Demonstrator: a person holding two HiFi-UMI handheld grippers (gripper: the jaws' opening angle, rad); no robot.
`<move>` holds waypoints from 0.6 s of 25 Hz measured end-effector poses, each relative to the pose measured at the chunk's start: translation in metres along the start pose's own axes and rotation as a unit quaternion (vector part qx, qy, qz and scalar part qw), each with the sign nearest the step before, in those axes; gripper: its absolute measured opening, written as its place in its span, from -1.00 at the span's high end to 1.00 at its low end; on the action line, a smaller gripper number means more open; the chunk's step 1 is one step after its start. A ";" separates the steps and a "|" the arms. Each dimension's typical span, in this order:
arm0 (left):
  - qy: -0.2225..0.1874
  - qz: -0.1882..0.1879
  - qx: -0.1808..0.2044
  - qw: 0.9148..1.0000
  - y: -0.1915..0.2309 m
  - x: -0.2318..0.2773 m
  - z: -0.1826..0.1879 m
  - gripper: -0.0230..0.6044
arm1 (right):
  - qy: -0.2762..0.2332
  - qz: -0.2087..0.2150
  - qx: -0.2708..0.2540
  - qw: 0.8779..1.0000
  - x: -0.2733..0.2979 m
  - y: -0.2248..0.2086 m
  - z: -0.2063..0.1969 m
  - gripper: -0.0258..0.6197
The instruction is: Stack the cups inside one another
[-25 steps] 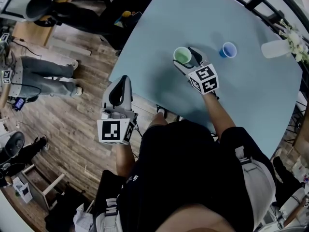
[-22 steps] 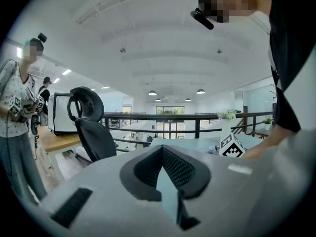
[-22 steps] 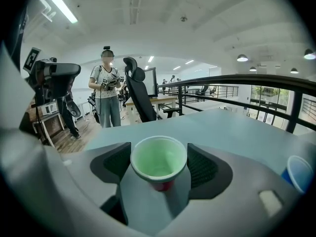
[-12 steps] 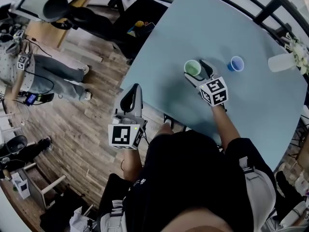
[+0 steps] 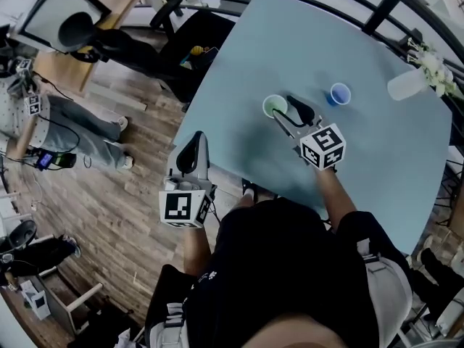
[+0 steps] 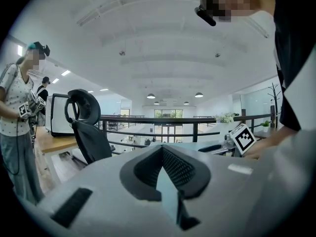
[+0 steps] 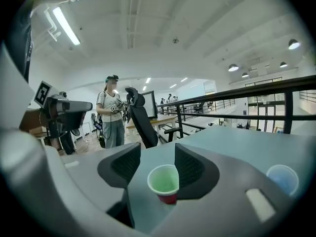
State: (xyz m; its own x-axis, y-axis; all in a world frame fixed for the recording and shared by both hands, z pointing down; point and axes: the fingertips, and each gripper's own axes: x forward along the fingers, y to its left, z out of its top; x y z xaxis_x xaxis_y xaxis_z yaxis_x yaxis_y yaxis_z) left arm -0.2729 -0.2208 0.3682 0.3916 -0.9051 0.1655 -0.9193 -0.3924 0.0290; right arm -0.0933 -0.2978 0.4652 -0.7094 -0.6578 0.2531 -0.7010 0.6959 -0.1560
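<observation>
A red cup with a green inside [image 5: 275,106] is on the blue-grey table [image 5: 377,165], with a blue cup [image 5: 339,93] to its right. My right gripper [image 5: 284,109] reaches to the green-lined cup [image 7: 164,182], which shows in the gap between the jaws. The jaws have just been closing. The cup lies close to the right pad [image 7: 190,168], and table shows between it and the left pad [image 7: 122,164]. The blue cup [image 7: 282,178] sits further right. My left gripper [image 5: 190,142] hangs off the table's near edge over the floor, jaws together and empty [image 6: 162,149].
A pale vase with flowers [image 5: 415,78] stands at the table's far right corner. Beyond the table's left edge is a black office chair [image 5: 181,27], and a person stands on the wooden floor [image 5: 80,125]. A black railing [image 7: 247,95] runs behind the table.
The right gripper's jaws stand closer together at the green-lined cup than before. The head view has shifted a little. The left gripper has kept its place beside the table edge.
</observation>
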 end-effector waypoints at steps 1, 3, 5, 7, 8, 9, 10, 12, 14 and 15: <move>-0.001 -0.005 -0.001 1.000 -0.002 0.002 -0.001 0.95 | -0.009 -0.001 0.003 1.000 -0.004 0.001 0.004 0.24; 0.000 -0.014 -0.002 1.000 -0.004 0.007 -0.002 0.95 | -0.026 -0.006 0.003 1.000 -0.012 0.002 0.013 0.34; -0.003 -0.027 -0.001 1.000 -0.009 0.013 0.001 0.95 | -0.041 -0.014 0.003 0.999 -0.021 0.002 0.022 0.49; -0.004 -0.040 -0.001 0.999 -0.013 0.019 0.000 0.95 | -0.055 -0.021 0.000 0.998 -0.030 0.002 0.029 0.59; -0.003 -0.048 -0.002 0.999 -0.015 0.023 -0.001 0.95 | -0.060 -0.025 -0.002 0.998 -0.035 0.001 0.032 0.64; -0.004 -0.055 -0.002 0.998 -0.017 0.027 0.000 0.95 | -0.066 -0.031 -0.004 0.997 -0.040 0.000 0.034 0.71; -0.005 -0.063 -0.002 0.998 -0.021 0.032 0.001 0.95 | -0.071 -0.038 -0.005 0.997 -0.045 -0.001 0.037 0.77; -0.005 -0.079 0.000 0.997 -0.029 0.041 0.001 0.95 | -0.082 -0.051 -0.001 0.995 -0.058 -0.006 0.040 0.85; -0.005 -0.095 0.002 0.995 -0.039 0.050 0.003 0.95 | -0.091 -0.065 0.005 0.994 -0.071 -0.012 0.042 0.89; -0.005 -0.105 0.004 0.994 -0.046 0.054 0.004 0.95 | -0.093 -0.074 0.008 0.993 -0.079 -0.015 0.043 0.89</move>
State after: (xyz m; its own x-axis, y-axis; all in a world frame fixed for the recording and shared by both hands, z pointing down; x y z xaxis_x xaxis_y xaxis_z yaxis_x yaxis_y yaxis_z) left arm -0.2094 -0.2528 0.3716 0.5753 -0.8048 0.1459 -0.8170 -0.5740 0.0549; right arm -0.0299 -0.2691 0.4069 -0.5993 -0.7950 0.0939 -0.7982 0.5844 -0.1460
